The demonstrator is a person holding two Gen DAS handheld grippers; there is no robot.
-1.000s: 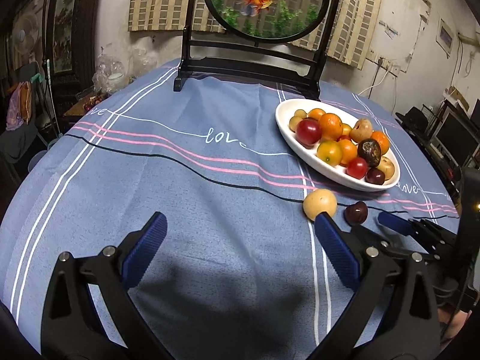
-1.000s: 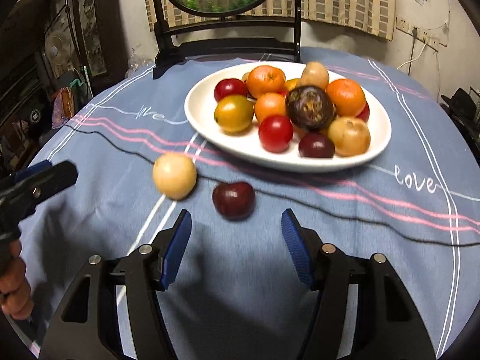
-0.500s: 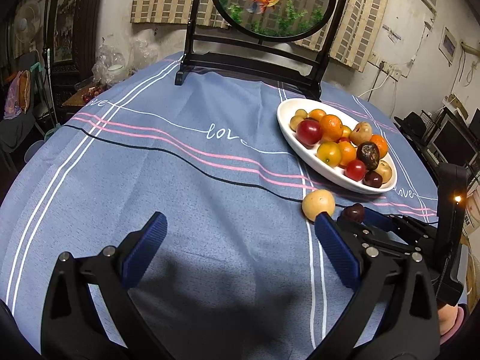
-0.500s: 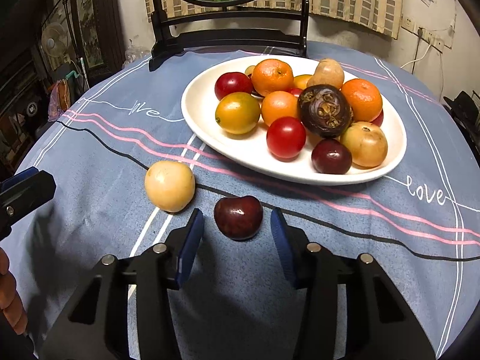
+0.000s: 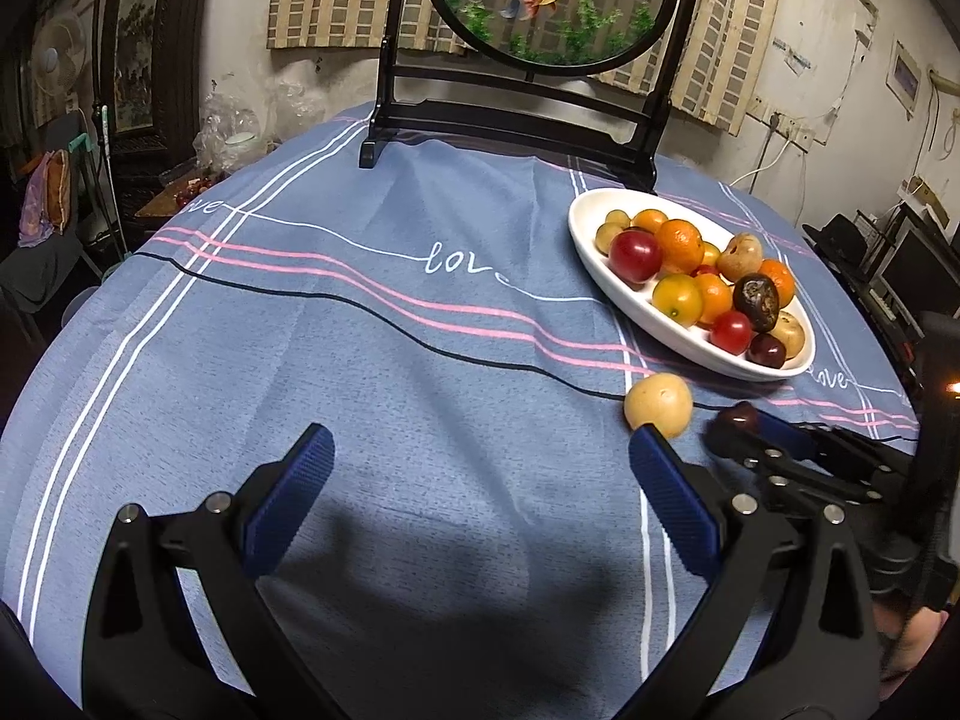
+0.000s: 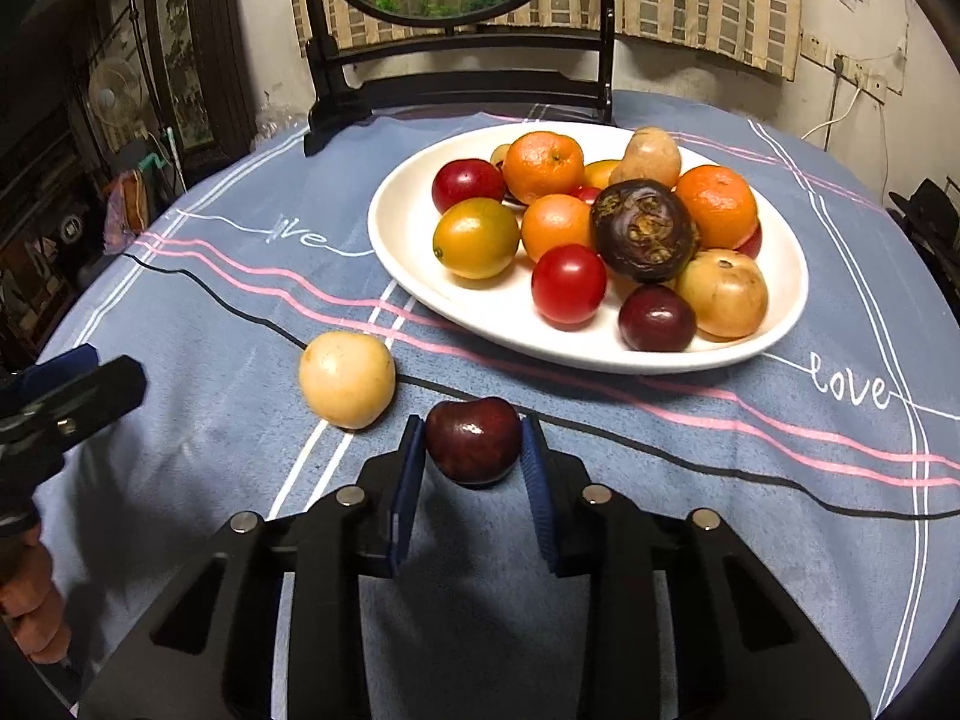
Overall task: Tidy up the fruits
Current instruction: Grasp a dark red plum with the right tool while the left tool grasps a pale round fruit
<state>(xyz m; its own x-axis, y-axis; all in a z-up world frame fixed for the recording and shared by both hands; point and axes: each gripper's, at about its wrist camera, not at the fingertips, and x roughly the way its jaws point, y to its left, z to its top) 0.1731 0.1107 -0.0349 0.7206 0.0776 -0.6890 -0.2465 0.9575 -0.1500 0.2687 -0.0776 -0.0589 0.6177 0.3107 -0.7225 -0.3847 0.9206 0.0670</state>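
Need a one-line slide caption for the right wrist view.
Right gripper closed on a dark cherry beside a yellow fruit, before the full plate.

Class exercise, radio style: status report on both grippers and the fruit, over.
Right gripper jaws just closed on dark cherry, on the cloth. Left gripper open, empty. Pale round fruit beside cherry. White plate ahead, way clear.

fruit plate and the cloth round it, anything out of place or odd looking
Two fruits lie off the white plate, on the blue cloth: a pale yellow fruit and, beside it, a dark red fruit now pinched in the right tool. On the plate, one dark purple fruit looks shrivelled and crusty.
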